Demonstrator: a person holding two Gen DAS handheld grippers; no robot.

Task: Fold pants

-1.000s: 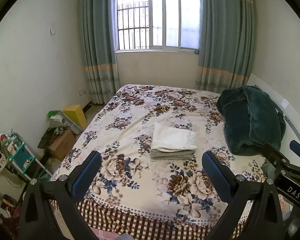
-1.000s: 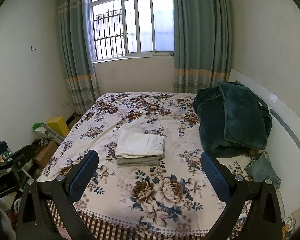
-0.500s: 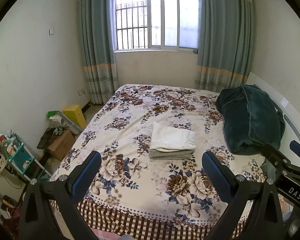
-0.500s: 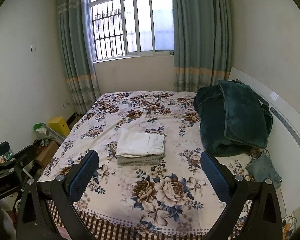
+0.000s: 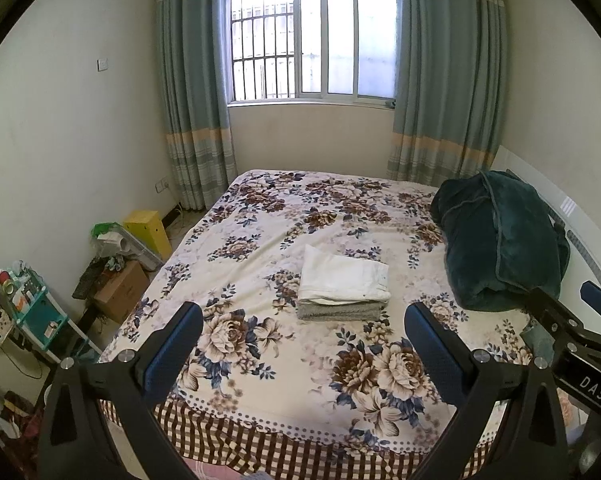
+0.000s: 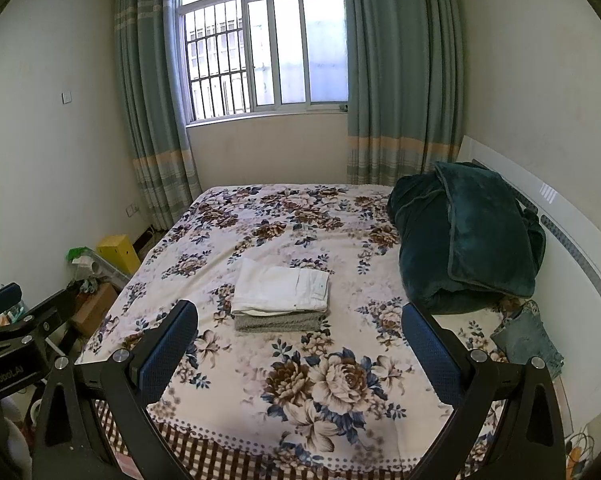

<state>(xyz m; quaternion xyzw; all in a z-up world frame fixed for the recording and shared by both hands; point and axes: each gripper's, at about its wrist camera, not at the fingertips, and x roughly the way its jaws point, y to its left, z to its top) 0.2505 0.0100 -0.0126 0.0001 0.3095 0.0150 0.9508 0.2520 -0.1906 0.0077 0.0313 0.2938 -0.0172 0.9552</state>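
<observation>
Folded white pants [image 5: 342,278] lie on top of a folded grey garment [image 5: 337,311] in the middle of the floral bed [image 5: 260,216]. The same stack shows in the right wrist view, white pants [image 6: 281,289] over grey [image 6: 276,322]. My left gripper [image 5: 302,344] is open and empty, held above the near edge of the bed, short of the stack. My right gripper [image 6: 298,342] is open and empty, also short of the stack. Blue jeans [image 6: 528,336] lie crumpled at the bed's right edge by the headboard.
A dark green blanket [image 5: 500,240] is piled at the right side of the bed, also seen in the right wrist view [image 6: 464,240]. On the floor at the left are a yellow box [image 5: 148,228], a cardboard box [image 5: 120,292] and a teal rack [image 5: 36,316]. A window with curtains is behind.
Both grippers have drifted slightly; the view of the bed has barely shifted. The stack has not moved and both grippers stay open.
</observation>
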